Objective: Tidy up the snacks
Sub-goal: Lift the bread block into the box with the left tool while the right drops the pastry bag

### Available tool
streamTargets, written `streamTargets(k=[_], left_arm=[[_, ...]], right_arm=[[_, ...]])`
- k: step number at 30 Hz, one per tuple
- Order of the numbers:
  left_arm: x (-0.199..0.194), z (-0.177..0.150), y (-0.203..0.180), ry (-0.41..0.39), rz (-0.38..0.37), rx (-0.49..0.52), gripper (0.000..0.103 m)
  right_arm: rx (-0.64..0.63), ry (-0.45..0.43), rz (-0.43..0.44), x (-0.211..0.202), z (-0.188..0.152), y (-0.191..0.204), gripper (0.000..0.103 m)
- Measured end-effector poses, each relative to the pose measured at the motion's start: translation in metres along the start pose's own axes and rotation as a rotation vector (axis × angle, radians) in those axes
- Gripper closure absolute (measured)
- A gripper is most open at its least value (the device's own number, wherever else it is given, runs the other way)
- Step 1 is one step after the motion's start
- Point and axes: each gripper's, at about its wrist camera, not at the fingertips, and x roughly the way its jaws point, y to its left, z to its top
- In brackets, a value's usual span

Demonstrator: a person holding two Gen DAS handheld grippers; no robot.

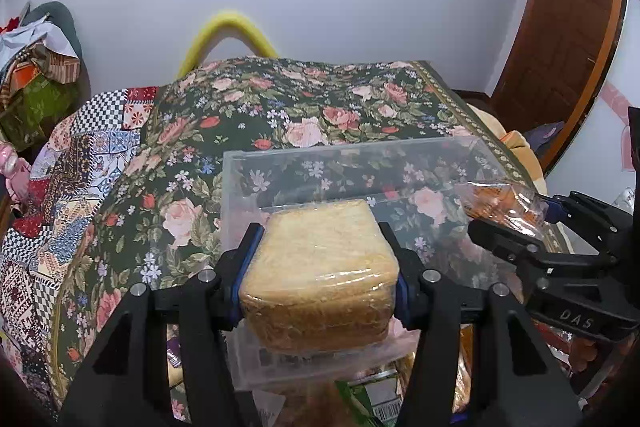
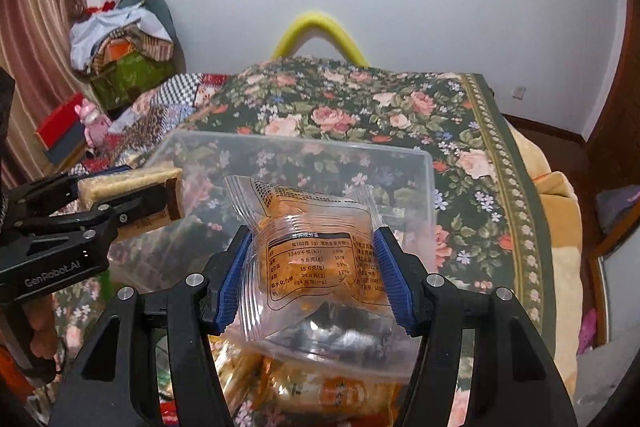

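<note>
My left gripper (image 1: pixel 320 247) is shut on a wrapped yellow sponge cake (image 1: pixel 320 267) and holds it over the near edge of a clear plastic box (image 1: pixel 280 163) on the floral cloth. My right gripper (image 2: pixel 314 255) is shut on a clear packet of orange snacks (image 2: pixel 308 259) over the same box (image 2: pixel 416 163). The right gripper with its packet (image 1: pixel 500 203) shows at the right of the left wrist view. The left gripper with the cake (image 2: pixel 128 183) shows at the left of the right wrist view.
More snack packets (image 2: pixel 332 391) lie below the box near me. The floral cloth (image 1: pixel 304 115) covers the raised surface. Folded clothes (image 2: pixel 124 47) are piled at the far left. A wooden door (image 1: pixel 560 39) stands at the right.
</note>
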Motion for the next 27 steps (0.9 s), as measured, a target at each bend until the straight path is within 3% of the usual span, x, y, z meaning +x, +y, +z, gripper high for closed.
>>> streamTargets(k=[9,13,19,27], left_arm=[[0.024,-0.005,-0.003,0.082,0.0,0.023,0.048],[0.016,-0.005,-0.002,0.057,-0.012,0.036,0.047],[-0.008,-0.001,0.006,0.031,-0.001,0.056,0.046],[-0.054,-0.009,0.038,-0.008,0.05,0.085,0.037]], right_arm=[[-0.027,0.088,0.008,0.024,0.001,0.006,0.045],[-0.014,0.113,0.008,0.028,0.0,0.003,0.045],[-0.019,0.096,0.01,0.021,0.004,0.005,0.045],[-0.001,0.027,0.026,-0.02,0.003,-0.002,0.04]])
